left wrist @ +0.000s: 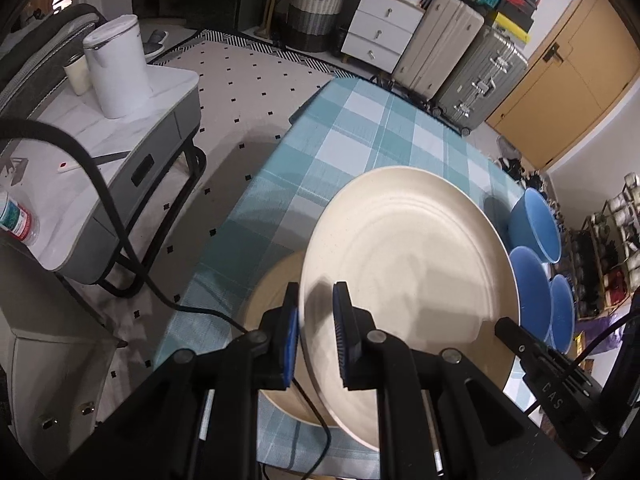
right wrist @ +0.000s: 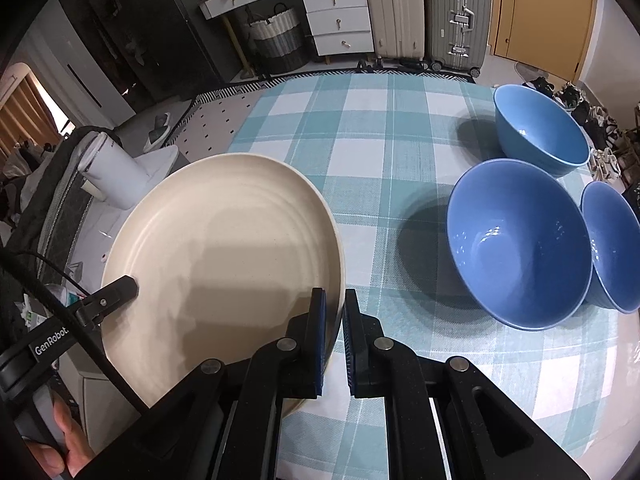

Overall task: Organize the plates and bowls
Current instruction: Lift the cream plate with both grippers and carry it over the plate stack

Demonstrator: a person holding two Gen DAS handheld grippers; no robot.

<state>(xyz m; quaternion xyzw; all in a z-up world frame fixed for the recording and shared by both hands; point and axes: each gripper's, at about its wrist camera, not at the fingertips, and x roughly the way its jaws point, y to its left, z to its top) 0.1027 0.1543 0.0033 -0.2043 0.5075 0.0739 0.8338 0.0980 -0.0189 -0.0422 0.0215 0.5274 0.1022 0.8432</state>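
A cream plate (left wrist: pixel 408 248) (right wrist: pixel 224 248) is held tilted above the checked table (left wrist: pixel 340 128) (right wrist: pixel 368 128). My left gripper (left wrist: pixel 316 332) has its jaws around the plate's left rim with a gap on each side. My right gripper (right wrist: pixel 335 344) is shut on the plate's right rim. A second cream plate (left wrist: pixel 272 292) lies on the table under the held one. Three blue bowls (right wrist: pixel 520 244) (right wrist: pixel 540 128) (right wrist: pixel 616 244) stand upright and apart at the right; they also show in the left wrist view (left wrist: pixel 536 224).
A white side table (left wrist: pixel 100 120) with a white kettle (left wrist: pixel 116 64) stands left of the table. Suitcases (right wrist: pixel 424 12), white drawers (right wrist: pixel 340 20) and a woven basket (right wrist: pixel 276 36) stand beyond the far edge. A black cable (left wrist: pixel 120 240) hangs at the left.
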